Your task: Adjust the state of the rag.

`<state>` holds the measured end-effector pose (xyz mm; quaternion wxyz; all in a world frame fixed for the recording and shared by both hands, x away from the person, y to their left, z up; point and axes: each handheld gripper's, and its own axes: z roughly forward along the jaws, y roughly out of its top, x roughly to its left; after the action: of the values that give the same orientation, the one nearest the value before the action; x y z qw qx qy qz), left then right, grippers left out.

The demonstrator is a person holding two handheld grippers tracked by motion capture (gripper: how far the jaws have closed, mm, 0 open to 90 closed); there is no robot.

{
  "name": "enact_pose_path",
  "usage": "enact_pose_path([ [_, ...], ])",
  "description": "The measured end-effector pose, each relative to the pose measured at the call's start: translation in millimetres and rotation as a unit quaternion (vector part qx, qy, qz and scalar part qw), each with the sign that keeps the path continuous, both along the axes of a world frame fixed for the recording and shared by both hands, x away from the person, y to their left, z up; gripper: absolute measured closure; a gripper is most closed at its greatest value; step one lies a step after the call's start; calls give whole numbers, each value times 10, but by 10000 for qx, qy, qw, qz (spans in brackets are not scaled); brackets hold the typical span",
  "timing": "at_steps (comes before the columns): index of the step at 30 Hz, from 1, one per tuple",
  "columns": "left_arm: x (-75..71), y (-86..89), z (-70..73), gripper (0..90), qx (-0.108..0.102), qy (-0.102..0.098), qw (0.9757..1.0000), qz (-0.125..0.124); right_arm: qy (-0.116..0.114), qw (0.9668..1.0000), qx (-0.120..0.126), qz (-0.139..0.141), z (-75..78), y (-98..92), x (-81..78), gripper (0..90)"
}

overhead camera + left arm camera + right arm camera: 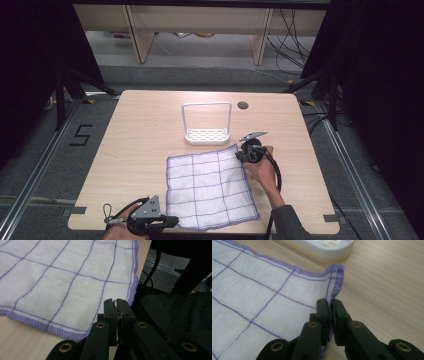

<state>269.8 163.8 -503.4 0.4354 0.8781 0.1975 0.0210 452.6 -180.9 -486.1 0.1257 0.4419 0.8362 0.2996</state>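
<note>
A white cloth with thin purple grid lines and a purple hem lies flat on the light wooden table. My left gripper sits at the table's near edge, by the cloth's near left corner. In the left gripper view its jaws are shut with a sliver of the cloth pinched between them. My right gripper is at the cloth's far right corner. In the right gripper view it is shut on the hem of the cloth, which lifts slightly there.
A white rack with a tall wire hoop and a slotted base stands just beyond the cloth; its base lies close to the pinched corner. A round cable hole sits near the table's far edge. Dark curtains flank the table.
</note>
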Motion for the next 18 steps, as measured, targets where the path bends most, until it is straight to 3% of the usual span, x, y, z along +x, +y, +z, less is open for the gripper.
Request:
enact_pose_path([
  [3, -10, -8, -40, 863, 90, 83, 9999, 7, -46, 9999, 67, -78, -42, -18, 4, 856],
  [5, -24, -8, -55, 859, 94, 78, 9999, -36, 51, 10000, -47, -65, -80, -35, 15, 842],
  [7, -30, 9, -60, 828, 72, 146, 9998, 71, 55, 9999, -35, -125, -87, -40, 16, 776],
  [8, -30, 9, -60, 761, 72, 146, 9998, 71, 55, 9999, -35, -125, -87, -40, 16, 776],
  [9, -22, 27, -41, 677, -65, 202, 9996, 183, 5, 9998, -68, -199, -65, -52, 5, 669],
  [12, 37, 80, 4, 543, -142, 170, 9993, 299, -185, 9994, -77, -269, -3, -87, -21, 589],
  [13, 70, 102, 36, 543, -320, 216, 9978, 542, -275, 9993, -70, -242, 30, -120, -25, 558],
  [15, 211, 195, 112, 445, -447, 148, 9940, 987, -377, 9986, 72, -370, 124, -218, -54, 502],
  [16, 211, 195, 112, 436, -447, 148, 9940, 987, -377, 9986, 72, -370, 124, -218, -54, 502],
  [17, 315, 236, 153, 419, -568, 16, 9908, 1227, -364, 9984, 106, -419, 144, -239, -60, 494],
  [18, 367, 252, 177, 419, -601, 95, 9885, 1381, -485, 9978, 125, -435, 147, -281, -54, 490],
])
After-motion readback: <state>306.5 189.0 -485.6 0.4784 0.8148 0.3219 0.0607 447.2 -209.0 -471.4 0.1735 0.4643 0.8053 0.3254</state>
